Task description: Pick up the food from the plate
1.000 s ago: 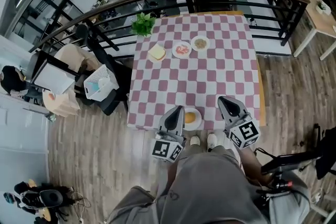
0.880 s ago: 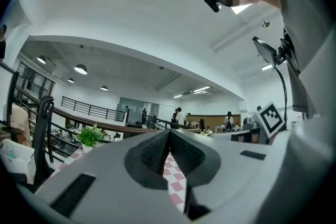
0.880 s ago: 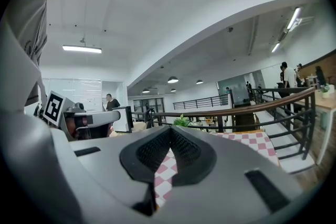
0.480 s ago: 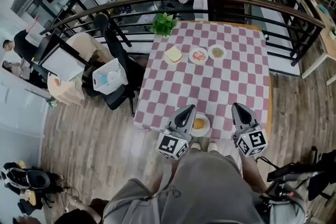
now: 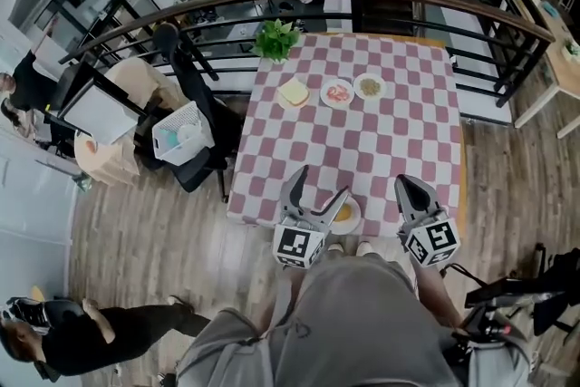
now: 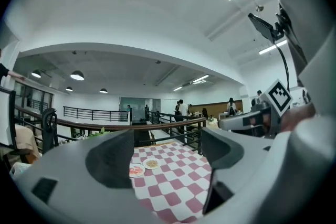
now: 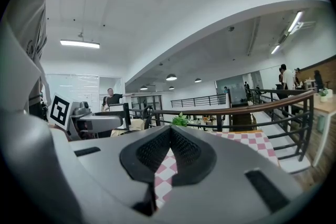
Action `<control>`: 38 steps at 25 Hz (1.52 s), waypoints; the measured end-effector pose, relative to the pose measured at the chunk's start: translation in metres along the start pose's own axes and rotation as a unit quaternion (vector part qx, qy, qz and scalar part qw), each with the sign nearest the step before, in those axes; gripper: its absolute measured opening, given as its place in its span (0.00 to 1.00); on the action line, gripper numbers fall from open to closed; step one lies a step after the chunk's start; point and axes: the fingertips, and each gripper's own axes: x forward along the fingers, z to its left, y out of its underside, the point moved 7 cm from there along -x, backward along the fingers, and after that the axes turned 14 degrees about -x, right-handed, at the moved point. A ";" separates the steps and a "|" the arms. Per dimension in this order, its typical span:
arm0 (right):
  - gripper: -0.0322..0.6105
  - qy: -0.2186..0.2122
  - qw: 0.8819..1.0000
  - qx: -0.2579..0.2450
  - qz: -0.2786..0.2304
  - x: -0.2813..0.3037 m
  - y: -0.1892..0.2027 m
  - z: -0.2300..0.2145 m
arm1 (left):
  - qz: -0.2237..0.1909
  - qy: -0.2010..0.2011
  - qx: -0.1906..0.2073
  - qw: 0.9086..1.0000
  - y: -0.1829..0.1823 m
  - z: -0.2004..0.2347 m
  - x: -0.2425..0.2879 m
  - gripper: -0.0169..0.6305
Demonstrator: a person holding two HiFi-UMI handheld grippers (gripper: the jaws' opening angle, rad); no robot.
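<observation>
Left gripper (image 5: 323, 186) jaws, just spread, are seen empty; right gripper (image 5: 403, 183) jaws are seen together. Food (image 5: 343, 213) at the left's three o'clock is judged soft and light; its sides should be pinched gently.

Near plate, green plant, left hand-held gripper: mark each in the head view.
Near plate (image 5: 357, 220), head view, white rim.
Green plant (image 5: 276, 38), head view, leaves.
Left hand-held gripper (image 5: 323, 179), head view, between its fingertips.

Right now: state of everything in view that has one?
left gripper: open, jaws have just been opening, nothing between them
right gripper: shut, empty
near plate: at the table's near edge, beside the left gripper
food: lying on the near plate, not gripped
far plate with red food: loaded
far plate with brown food: loaded
bread: flat, left of the far plates
</observation>
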 end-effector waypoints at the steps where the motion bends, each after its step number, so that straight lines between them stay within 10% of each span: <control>1: 0.07 0.002 1.000 0.000 0.001 0.000 0.000 -0.001 | 0.003 0.001 0.004 1.000 0.000 0.001 0.000 0.64; 12: 0.07 0.020 1.000 0.007 0.007 -0.006 0.009 -0.010 | 0.113 0.035 -0.007 0.993 0.041 0.023 0.013 0.64; 23: 0.07 0.041 0.999 0.018 0.022 -0.024 0.023 -0.011 | 0.262 0.069 0.058 0.961 0.114 0.030 0.029 0.63; 32: 0.07 0.066 0.997 0.017 0.029 -0.034 0.020 -0.014 | 0.371 0.110 0.127 0.913 0.187 0.037 0.034 0.56; 38: 0.07 0.079 0.996 0.023 0.034 -0.043 0.027 -0.013 | 0.456 0.166 0.239 0.841 0.239 0.034 0.027 0.51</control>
